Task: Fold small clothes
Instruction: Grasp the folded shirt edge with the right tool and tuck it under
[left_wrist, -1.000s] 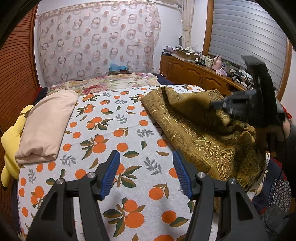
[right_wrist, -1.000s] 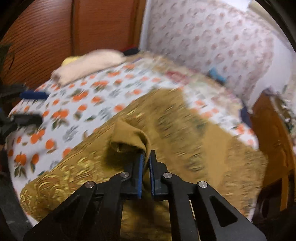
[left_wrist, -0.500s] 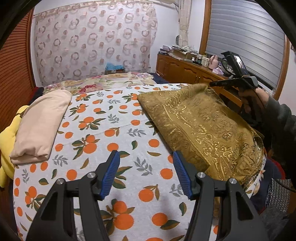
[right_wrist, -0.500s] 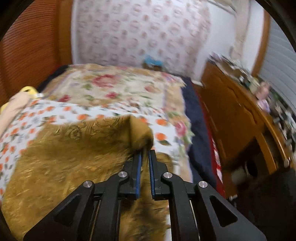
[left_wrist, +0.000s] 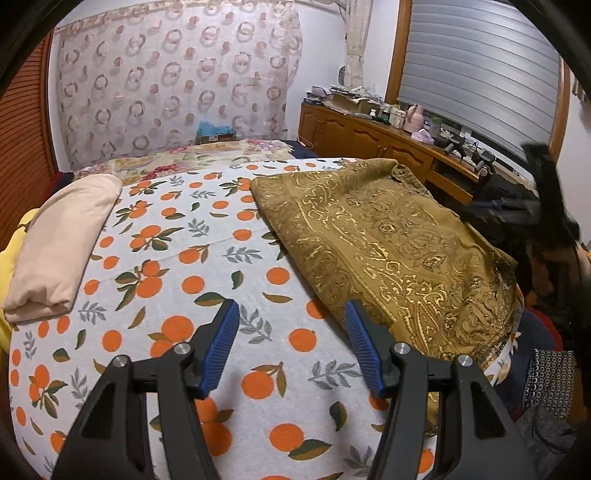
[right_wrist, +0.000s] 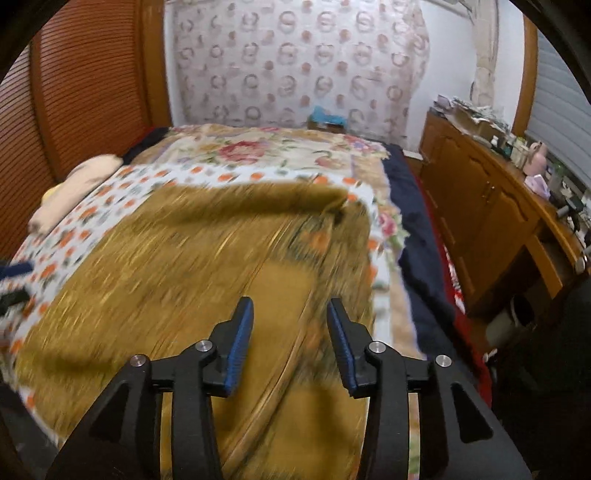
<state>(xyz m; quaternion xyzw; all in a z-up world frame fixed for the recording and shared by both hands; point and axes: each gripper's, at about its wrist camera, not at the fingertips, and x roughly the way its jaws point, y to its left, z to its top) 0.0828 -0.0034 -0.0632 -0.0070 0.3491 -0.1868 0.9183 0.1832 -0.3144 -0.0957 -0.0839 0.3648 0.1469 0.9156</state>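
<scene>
An olive-gold patterned cloth (left_wrist: 388, 240) lies spread over the right half of the bed on an orange-print sheet (left_wrist: 177, 266). My left gripper (left_wrist: 290, 332) hovers open above the sheet, its right pad close to the cloth's near left edge, nothing between its fingers. In the right wrist view the same cloth (right_wrist: 177, 280) is blurred and lies below my right gripper (right_wrist: 290, 334), whose jaws are opening with nothing pinched between them. The right gripper (left_wrist: 543, 206) also shows as a dark blur at the far right of the left wrist view.
A folded beige garment (left_wrist: 62, 236) rests on the sheet's left side over something yellow (left_wrist: 7, 258). A wooden sideboard (right_wrist: 491, 221) with clutter runs along the right of the bed. A floral blanket (right_wrist: 258, 151) covers the far end, before a patterned curtain (left_wrist: 173, 85).
My right gripper carried a corner of the cloth across to the far right of the bed, let it go and drew back. The cloth now lies flatter. My left gripper stayed put.
</scene>
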